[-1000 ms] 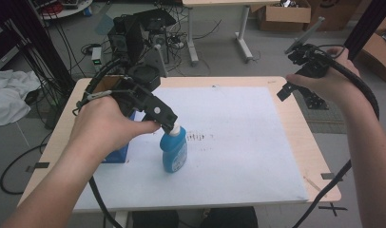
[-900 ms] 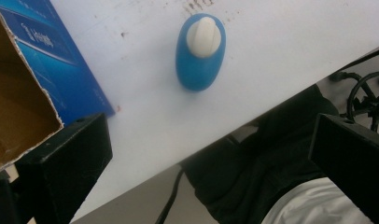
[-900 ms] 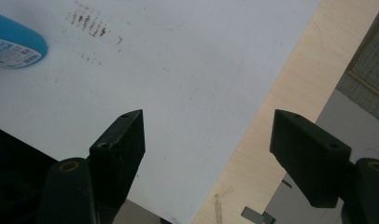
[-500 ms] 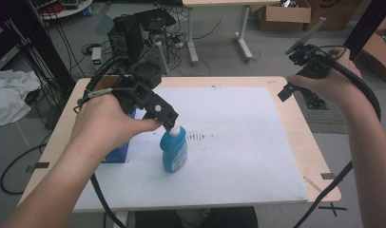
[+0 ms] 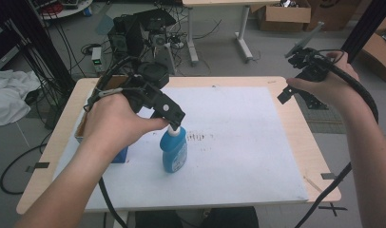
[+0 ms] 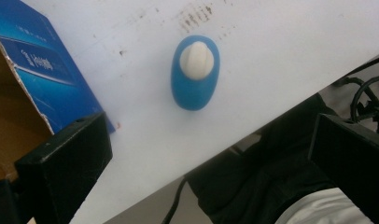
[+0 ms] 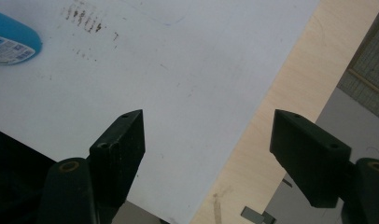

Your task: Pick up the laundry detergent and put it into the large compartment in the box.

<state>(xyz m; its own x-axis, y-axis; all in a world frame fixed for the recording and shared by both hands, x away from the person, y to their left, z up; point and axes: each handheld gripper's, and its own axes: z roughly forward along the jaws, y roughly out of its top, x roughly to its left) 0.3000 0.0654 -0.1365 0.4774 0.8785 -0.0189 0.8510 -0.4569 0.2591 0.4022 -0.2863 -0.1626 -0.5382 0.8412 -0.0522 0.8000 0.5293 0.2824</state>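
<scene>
A blue bottle with a white cap stands upright on the white sheet. My left gripper hovers just above the cap, and in the left gripper view its jaws stand wide apart with the bottle seen from above between them, untouched. A blue cardboard box with an open brown inside sits beside the bottle on its left. My right gripper is raised over the table's right edge, open and empty, looking down on the sheet; the bottle's edge shows at its far left.
The wooden table carries the white sheet, which has dark smudges near the bottle. Behind the table stand black equipment, cables and another desk. Cardboard boxes lie on the floor at the back right.
My left gripper has risen slightly off the bottle's cap. The right hand has hardly moved.
</scene>
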